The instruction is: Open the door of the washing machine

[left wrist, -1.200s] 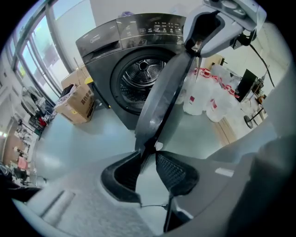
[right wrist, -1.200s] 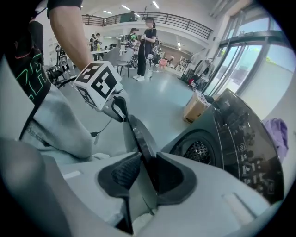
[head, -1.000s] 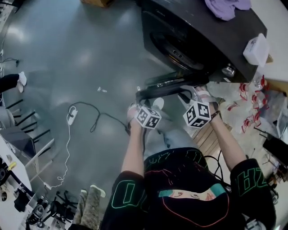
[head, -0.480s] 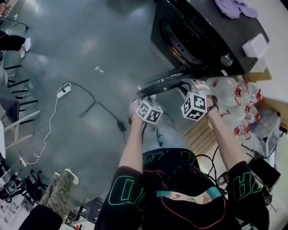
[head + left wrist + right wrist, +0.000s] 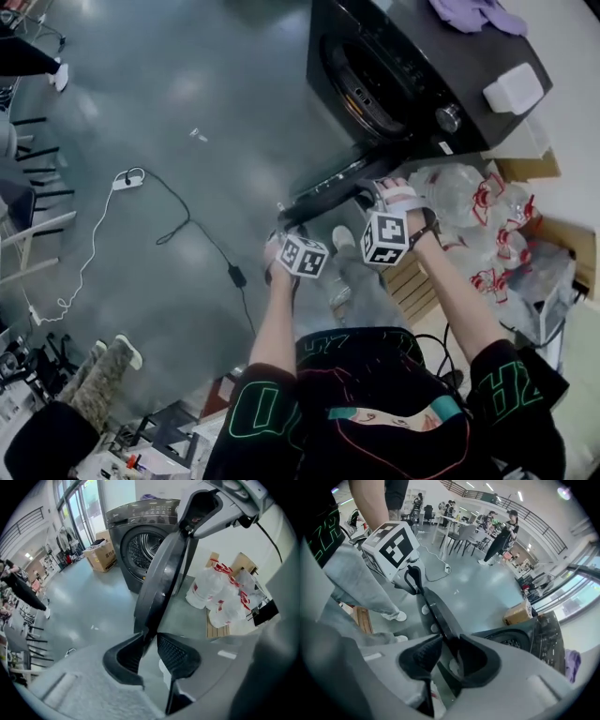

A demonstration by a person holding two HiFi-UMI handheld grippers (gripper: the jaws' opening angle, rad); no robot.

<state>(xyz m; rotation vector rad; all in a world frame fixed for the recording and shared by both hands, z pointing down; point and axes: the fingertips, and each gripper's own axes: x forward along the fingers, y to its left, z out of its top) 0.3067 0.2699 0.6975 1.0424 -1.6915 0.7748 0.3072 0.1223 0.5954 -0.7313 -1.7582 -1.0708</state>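
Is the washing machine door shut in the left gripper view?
No, the door stands swung well away from the washing machine, and the round drum opening shows uncovered behind it.

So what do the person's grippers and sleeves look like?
The left gripper and right gripper have grey bodies, two black ribbed pads and a white cube with black square markers. Short black sleeves carry green print. The left jaws have just been closing, the door between them.
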